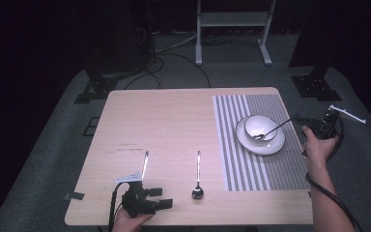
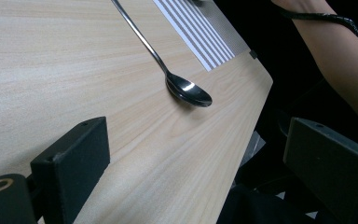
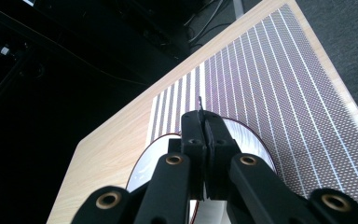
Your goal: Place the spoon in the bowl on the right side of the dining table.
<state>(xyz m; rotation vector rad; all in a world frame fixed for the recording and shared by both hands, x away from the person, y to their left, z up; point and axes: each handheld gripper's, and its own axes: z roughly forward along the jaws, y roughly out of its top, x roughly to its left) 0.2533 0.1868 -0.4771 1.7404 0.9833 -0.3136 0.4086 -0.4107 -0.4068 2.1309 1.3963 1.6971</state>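
A spoon was held by its handle in the tightly closed right hand-held gripper, its scoop resting inside the bowl on the plate, on the striped mat at the tabletop's right edge. It seemed a place was being set. The left hand-held gripper was wide open and empty near the front edge. A second spoon probably needed picking up next. No writing could be read.

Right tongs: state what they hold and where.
The right tongs are shut on a spoon at its handle's end; its head rests in the bowl.
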